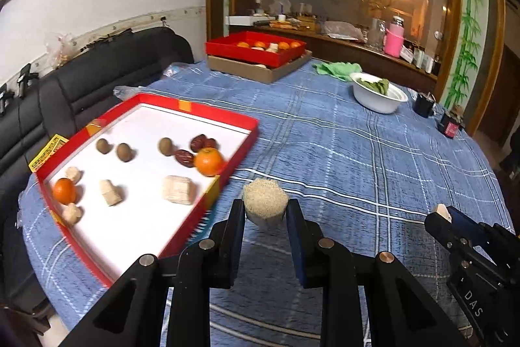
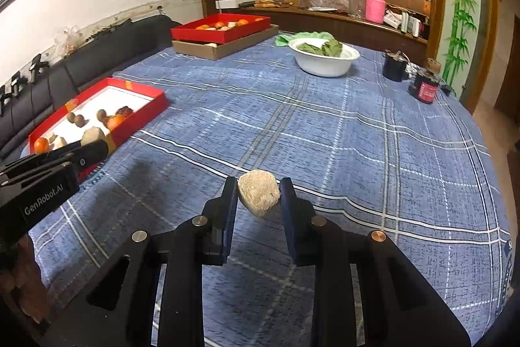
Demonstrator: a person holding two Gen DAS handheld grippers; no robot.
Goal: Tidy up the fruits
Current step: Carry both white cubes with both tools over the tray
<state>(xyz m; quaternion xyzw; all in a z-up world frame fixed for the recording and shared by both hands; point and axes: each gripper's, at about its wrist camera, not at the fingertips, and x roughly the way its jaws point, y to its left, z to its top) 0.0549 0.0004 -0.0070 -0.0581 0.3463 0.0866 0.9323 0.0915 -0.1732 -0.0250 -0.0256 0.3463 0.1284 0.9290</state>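
Blue plaid tablecloth (image 2: 325,126) covers the whole table. Far end: red box (image 2: 221,28) with oranges and pale pieces stacked on a brown cardboard tray (image 2: 227,49), white bowl (image 2: 323,60) of green leaves to its right, green cloth (image 1: 338,69) behind the bowl. Near left edge: red tray (image 1: 240,148) with white floor, holding two oranges (image 1: 209,161), three brown round fruits (image 1: 123,152), dark red dates (image 1: 183,156), several pale foam-looking chunks (image 1: 178,189). Two small dark jars (image 2: 425,88) at right edge of table. Left gripper (image 1: 266,208) clamped on a pale hexagonal fibrous piece (image 1: 265,204), held clear of the cloth, just beside the red tray's near-right corner. Right gripper (image 2: 258,194) clamped on a pale rough lump (image 2: 259,195), also off the cloth, over open table well right of the tray. Both pads pressing their pieces from the sides.
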